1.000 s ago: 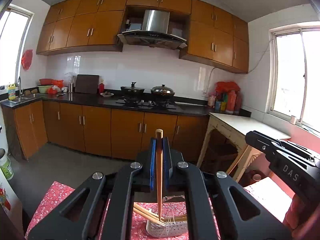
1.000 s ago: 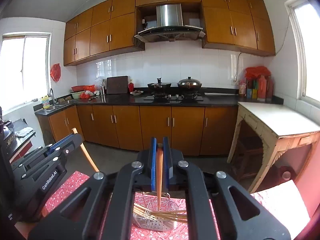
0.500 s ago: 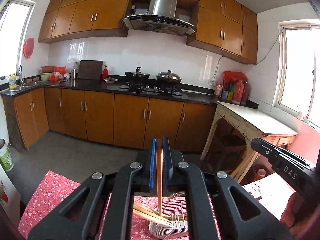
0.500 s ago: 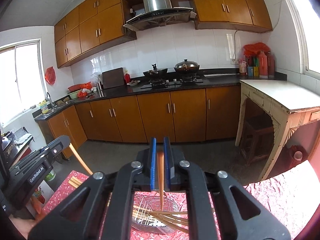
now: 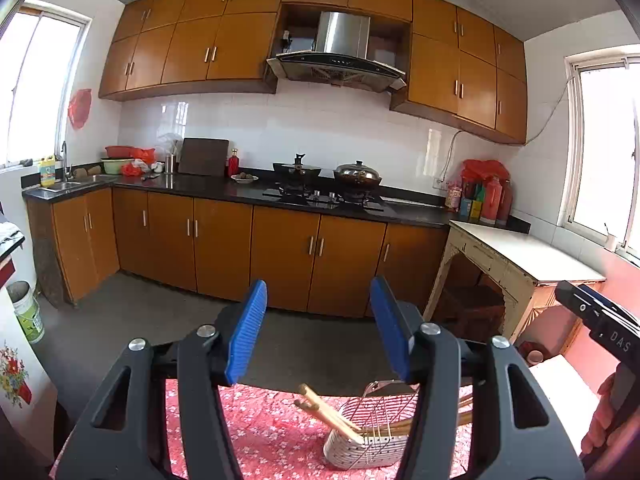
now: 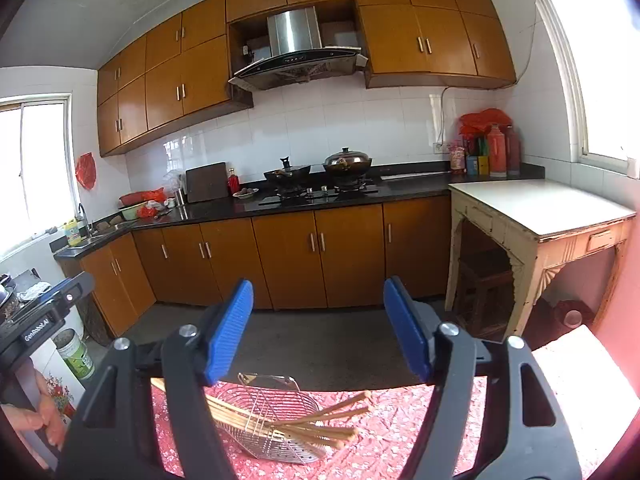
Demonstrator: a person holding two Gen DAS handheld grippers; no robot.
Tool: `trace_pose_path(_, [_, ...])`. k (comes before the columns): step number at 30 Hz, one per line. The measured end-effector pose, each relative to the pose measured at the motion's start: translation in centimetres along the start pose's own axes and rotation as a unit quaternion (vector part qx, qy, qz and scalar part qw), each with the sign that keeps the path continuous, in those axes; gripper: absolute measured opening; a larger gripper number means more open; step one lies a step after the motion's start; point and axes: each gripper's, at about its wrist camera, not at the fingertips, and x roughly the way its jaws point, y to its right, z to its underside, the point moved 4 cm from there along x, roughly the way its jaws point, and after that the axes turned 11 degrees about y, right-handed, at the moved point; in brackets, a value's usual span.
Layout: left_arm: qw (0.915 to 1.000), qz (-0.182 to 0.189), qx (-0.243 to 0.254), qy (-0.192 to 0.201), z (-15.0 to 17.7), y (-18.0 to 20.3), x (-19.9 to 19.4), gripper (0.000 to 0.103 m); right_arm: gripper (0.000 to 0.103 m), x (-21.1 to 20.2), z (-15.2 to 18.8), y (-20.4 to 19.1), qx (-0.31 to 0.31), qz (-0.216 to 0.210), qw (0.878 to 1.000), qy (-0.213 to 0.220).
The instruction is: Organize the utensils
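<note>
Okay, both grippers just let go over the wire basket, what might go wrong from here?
1. The wooden chopsticks lie crossed and slanting in the small metal wire basket, ends overhanging its rim; some may slide onto the red floral tablecloth.
2. The left gripper and right gripper, jaws opening and empty, hang close above; a careless pull-back might snag a protruding end and tip the basket.

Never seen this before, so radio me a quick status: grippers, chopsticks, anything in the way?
Left gripper and right gripper both opening, nothing between jaws. Chopsticks lying across wire basket on red cloth. Nothing in the way.
</note>
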Motion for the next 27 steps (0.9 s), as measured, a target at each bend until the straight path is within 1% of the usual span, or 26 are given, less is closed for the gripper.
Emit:
trace_pose_path(1, [1.0000, -0.004, 0.003, 0.001, 0.0, -0.3, -0.7, 0.062, 0.072, -0.5, 0.0, 0.1, 0.000, 0.003, 1.000, 0.002])
trace_pose_path(3, [0.9999, -0.009, 0.009, 0.001, 0.0, -0.6, -1.7, 0.064, 0.077, -1.7, -0.1, 0.5, 0.001, 0.008, 1.000, 0.007])
trace_pose_path(4, [0.9999, -0.011, 0.013, 0.000, 0.1, -0.8, -2.2, 0.067, 0.078, -2.4, -0.1, 0.6, 0.002, 0.012, 1.000, 0.011])
trace_pose_path(5, [0.9998, -0.014, 0.015, 0.000, 0.2, -1.1, -2.8, 0.070, 0.082, -3.1, 0.0, 0.7, 0.002, 0.014, 1.000, 0.014])
trace_pose_path(6, [0.9997, -0.016, 0.017, 0.000, 0.3, -1.4, -3.5, 0.075, 0.086, -3.6, 0.1, 0.8, 0.001, 0.017, 1.000, 0.016])
trace_pose_path(7, [0.9997, -0.018, 0.018, 0.000, 0.4, -1.7, -3.9, 0.078, 0.088, -4.3, 0.2, 0.8, 0.001, 0.018, 1.000, 0.019])
trace_pose_path(8, [0.9996, -0.020, 0.020, 0.000, 0.6, -2.0, -4.5, 0.080, 0.090, -4.9, 0.3, 0.9, 0.000, 0.018, 1.000, 0.020])
trace_pose_path(10, [0.9995, -0.023, 0.023, -0.004, 0.8, -2.5, -5.3, 0.090, 0.096, -6.0, 0.6, 0.9, -0.005, 0.021, 1.000, 0.022])
trace_pose_path(11, [0.9994, -0.024, 0.024, -0.006, 0.9, -2.8, -5.7, 0.091, 0.099, -6.5, 0.7, 0.9, -0.007, 0.021, 0.999, 0.023])
trace_pose_path(15, [0.9990, -0.029, 0.032, -0.008, 1.4, -3.6, -7.2, 0.100, 0.099, -8.6, 1.3, 0.4, -0.010, 0.018, 0.999, 0.031])
trace_pose_path(19, [0.9989, -0.028, 0.034, -0.019, 2.3, -4.0, -8.5, 0.101, 0.099, -10.8, 2.2, -0.4, -0.017, 0.012, 0.999, 0.033])
trace_pose_path(23, [0.9989, -0.014, 0.039, -0.023, 3.5, -4.3, -10.0, 0.101, 0.099, -13.2, 3.4, -1.6, -0.048, 0.018, 0.998, 0.048])
trace_pose_path(25, [0.9989, 0.001, 0.042, -0.021, 4.3, -4.3, -11.2, 0.101, 0.099, -14.6, 4.2, -2.3, -0.059, 0.022, 0.997, 0.054])
trace_pose_path(27, [0.9985, 0.026, 0.043, -0.021, 5.5, -4.1, -12.4, 0.101, 0.099, -16.2, 5.1, -2.6, -0.062, 0.022, 0.996, 0.059])
